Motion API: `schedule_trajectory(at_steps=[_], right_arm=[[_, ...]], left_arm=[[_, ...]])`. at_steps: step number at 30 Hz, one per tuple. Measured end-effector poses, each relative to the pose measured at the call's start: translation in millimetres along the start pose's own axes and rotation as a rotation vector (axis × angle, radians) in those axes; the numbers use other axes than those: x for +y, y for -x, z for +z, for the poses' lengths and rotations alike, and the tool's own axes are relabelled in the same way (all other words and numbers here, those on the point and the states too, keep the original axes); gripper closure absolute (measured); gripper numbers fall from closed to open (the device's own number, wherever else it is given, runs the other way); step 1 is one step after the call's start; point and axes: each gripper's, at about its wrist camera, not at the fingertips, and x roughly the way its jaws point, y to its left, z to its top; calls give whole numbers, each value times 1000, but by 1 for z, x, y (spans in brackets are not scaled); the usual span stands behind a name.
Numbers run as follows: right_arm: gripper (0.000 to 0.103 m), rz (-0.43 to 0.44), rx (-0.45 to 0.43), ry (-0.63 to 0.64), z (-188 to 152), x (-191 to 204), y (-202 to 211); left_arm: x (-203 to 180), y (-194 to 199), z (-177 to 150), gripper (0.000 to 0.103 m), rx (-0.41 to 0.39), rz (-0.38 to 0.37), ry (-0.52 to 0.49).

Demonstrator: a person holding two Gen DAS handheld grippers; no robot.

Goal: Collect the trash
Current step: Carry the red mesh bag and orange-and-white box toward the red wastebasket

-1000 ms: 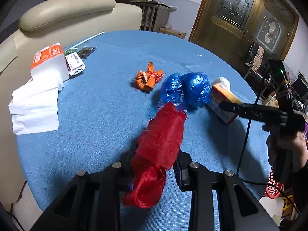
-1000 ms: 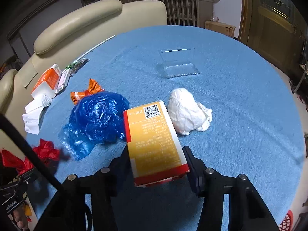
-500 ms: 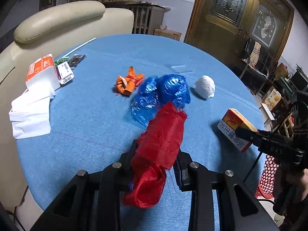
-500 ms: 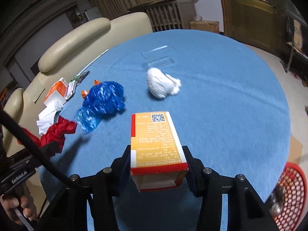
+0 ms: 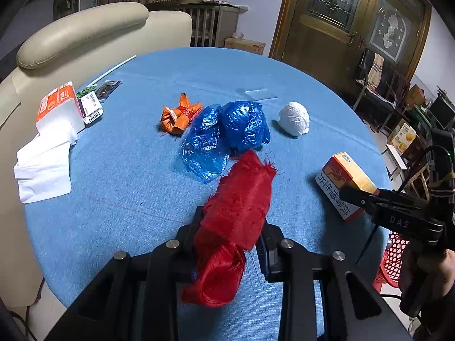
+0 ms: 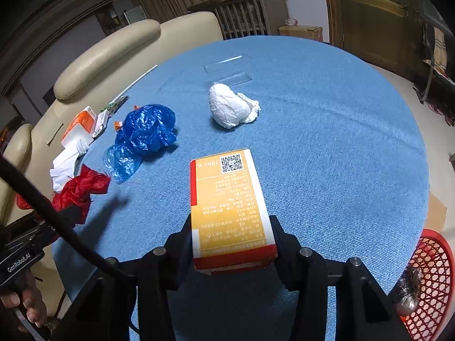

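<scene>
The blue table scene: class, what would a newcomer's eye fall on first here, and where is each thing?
Probably the red mesh scrap clamped in the left tool near the table's front edge, and the orange box gripped in the right tool. Next, the crumpled blue plastic bag at the middle of the blue table, with a white wad to its right.

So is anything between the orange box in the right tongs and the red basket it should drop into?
Nothing visible. The right tongs hold the orange box above the blue table near its edge; the red basket sits just past that edge, with only bare tablecloth between.
</scene>
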Motion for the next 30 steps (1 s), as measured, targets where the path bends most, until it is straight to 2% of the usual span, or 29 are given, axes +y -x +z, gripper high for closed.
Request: schedule_trajectory(at_steps=[8, 15, 30], right_arm=[[52, 6, -62, -49, -5, -12, 27], [52, 6, -123, -126, -15, -36, 58], [52, -52, -240, -260, -48, -87, 127]], left_arm=[[-21, -3, 9, 70, -9, -8, -34], [-55, -8, 16, 70, -5, -40, -89], [-123, -6, 27, 70, -19, -109, -205]])
